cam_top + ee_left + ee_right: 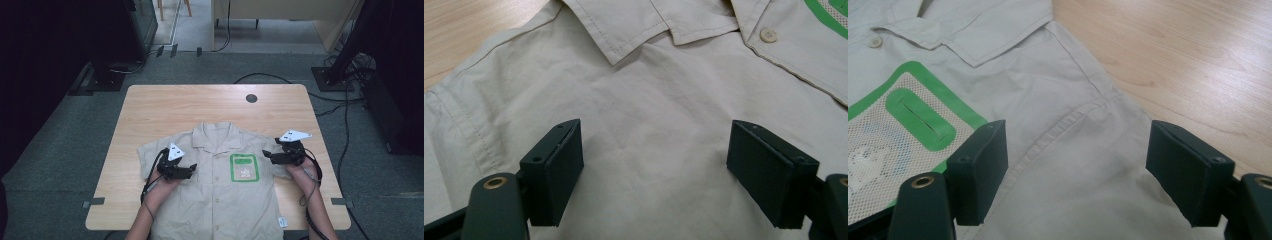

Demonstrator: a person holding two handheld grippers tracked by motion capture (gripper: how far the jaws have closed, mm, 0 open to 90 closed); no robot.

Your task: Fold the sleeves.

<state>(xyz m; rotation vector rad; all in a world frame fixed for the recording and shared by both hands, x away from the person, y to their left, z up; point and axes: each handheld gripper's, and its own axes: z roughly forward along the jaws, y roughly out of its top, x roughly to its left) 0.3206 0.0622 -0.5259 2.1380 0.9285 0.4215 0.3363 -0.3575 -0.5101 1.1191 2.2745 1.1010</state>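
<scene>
A beige short-sleeved shirt [220,185] lies flat, front up, on the wooden table [165,107], collar toward the far edge. A green-bordered mesh pocket [244,167] sits on its chest. My left gripper [192,169] hovers over the shirt's left chest, jaws wide apart with only cloth [654,145] beneath them. My right gripper [266,156] is open over the shirt's right shoulder seam [1068,125], beside the green pocket [913,120]; nothing is between its jaws.
A round dark cable hole [251,98] is near the table's far edge. Bare wood [1188,65] lies to the right of the shirt. Cables [345,130] trail on the grey floor at the right. A dark stand base [100,80] sits at the far left.
</scene>
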